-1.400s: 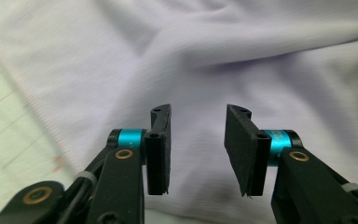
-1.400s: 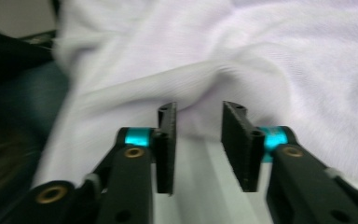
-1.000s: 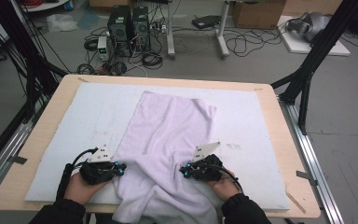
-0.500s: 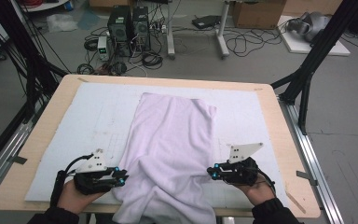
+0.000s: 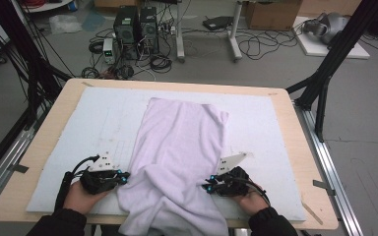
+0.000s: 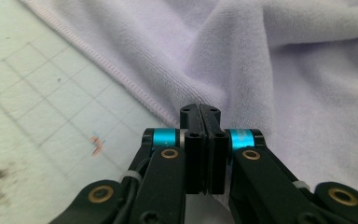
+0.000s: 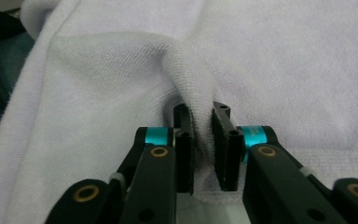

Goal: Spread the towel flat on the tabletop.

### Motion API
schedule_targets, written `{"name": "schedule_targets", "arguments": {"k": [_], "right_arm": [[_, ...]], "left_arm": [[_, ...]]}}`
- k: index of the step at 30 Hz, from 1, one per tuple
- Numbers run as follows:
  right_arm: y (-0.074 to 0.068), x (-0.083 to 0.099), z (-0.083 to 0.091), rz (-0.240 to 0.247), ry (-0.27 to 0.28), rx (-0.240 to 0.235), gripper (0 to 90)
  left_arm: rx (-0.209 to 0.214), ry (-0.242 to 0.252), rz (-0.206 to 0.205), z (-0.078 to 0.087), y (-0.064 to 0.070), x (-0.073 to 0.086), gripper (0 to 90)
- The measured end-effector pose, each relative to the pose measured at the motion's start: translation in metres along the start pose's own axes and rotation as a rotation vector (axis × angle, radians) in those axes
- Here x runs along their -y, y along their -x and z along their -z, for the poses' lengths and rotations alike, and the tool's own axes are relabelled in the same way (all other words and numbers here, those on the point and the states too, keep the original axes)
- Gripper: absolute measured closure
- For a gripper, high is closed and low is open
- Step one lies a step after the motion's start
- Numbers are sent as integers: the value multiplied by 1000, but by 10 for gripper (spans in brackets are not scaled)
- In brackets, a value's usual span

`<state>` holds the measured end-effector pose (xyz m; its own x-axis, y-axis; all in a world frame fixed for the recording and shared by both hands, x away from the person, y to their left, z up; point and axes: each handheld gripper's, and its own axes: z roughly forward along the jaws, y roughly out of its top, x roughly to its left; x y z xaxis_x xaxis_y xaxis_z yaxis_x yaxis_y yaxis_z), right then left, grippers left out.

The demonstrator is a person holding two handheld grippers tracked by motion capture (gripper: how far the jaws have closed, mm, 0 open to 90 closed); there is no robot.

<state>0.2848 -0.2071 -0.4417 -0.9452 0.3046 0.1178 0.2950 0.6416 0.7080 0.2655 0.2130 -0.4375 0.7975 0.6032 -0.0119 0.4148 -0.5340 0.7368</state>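
Lying on white mat (image 5: pixel 69 147), centre toward 6 o'clock: lavender towel (image 5: pixel 177 157), near end spilling over table edge, cut off. Pinching hem at 7 o'clock: left gripper (image 6: pixel 200 122), clenched. Clamping fold at 5 o'clock: right gripper (image 7: pixel 201 122), tips partly buried.

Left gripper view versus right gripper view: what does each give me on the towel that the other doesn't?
Left gripper view: the towel's hemmed edge running across the gridded mat, and the left gripper with jaws pressed together at that hem. Right gripper view: a raised fold of towel standing between the right gripper's jaws, which sit slightly apart on the cloth. Both: black jaws with teal collars and lilac terry cloth close up.
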Motion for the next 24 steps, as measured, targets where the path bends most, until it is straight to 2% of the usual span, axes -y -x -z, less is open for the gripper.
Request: {"name": "schedule_targets", "arguments": {"k": [3,6,9,10,12,13,16,18,20,21,22,23,24], "right_arm": [[-1,2,7,9,1,-26,829],[-3,6,23,10,18,-49,830],[-5,11,44,10,50,-39,829],[-5,13,51,4,66,-16,826],[-3,16,64,-20,107,17,778],[0,18,67,-43,129,19,755],[3,16,60,-67,121,47,608],[7,14,48,-77,105,22,572],[11,11,33,-72,63,27,545],[14,10,27,-73,52,23,547],[16,9,22,-69,38,24,583],[17,8,18,-62,17,20,662],[18,7,15,-57,-1,11,776]], "left_arm": [[-6,2,10,11,1,8,890],[3,19,14,24,7,15,891],[37,52,8,35,15,15,890],[45,67,7,37,17,14,891],[47,82,-1,38,18,9,791],[39,81,0,36,17,7,752],[34,74,8,25,13,2,659],[34,40,22,11,8,-2,568],[32,18,35,-1,5,-4,524],[45,-5,28,-7,3,-4,540],[32,-11,10,-10,4,-5,613],[50,-4,-5,-10,3,-6,740],[56,-15,3,-12,1,-9,857]]}}
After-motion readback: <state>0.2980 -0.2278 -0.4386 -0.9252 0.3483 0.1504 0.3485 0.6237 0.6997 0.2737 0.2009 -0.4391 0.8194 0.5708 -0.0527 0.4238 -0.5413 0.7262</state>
